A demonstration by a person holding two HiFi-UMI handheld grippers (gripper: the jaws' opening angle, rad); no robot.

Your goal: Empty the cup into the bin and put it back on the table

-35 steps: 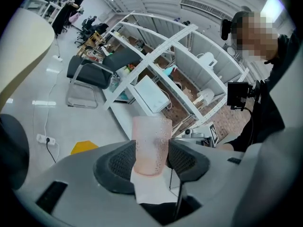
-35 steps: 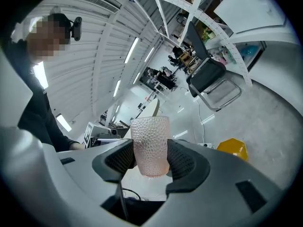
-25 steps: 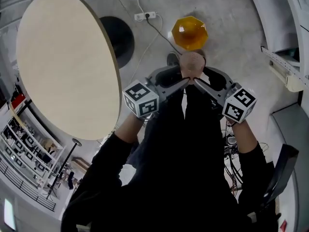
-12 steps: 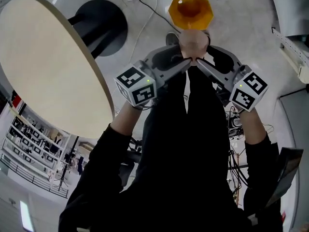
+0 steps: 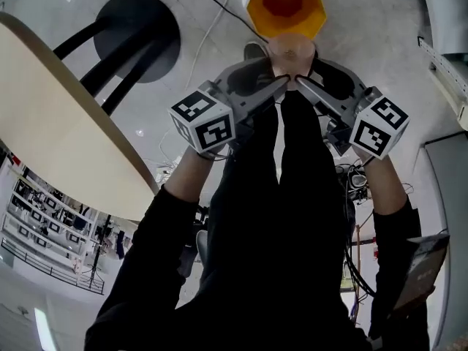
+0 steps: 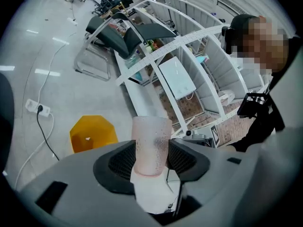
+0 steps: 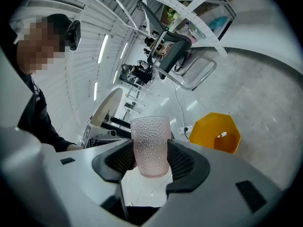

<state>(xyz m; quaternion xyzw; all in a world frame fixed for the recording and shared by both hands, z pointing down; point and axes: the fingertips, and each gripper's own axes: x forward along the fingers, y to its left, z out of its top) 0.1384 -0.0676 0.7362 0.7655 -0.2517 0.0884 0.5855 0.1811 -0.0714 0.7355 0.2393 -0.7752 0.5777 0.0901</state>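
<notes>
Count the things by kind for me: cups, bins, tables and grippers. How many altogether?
pink cup: 1
yellow bin: 1
table: 1
grippers: 2, the left gripper and the right gripper, both shut on the cup
Total: 5

cup (image 6: 150, 143): dimpled translucent plastic | bin (image 5: 308, 19): smooth plastic | table (image 5: 66, 123): matt wood

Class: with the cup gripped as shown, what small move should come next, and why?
Probably carry the cup a little forward, over the yellow bin, before tipping. The left hand-held gripper and right hand-held gripper both clamp it upright, and the head view shows it seemingly just short of the bin's opening.
</notes>
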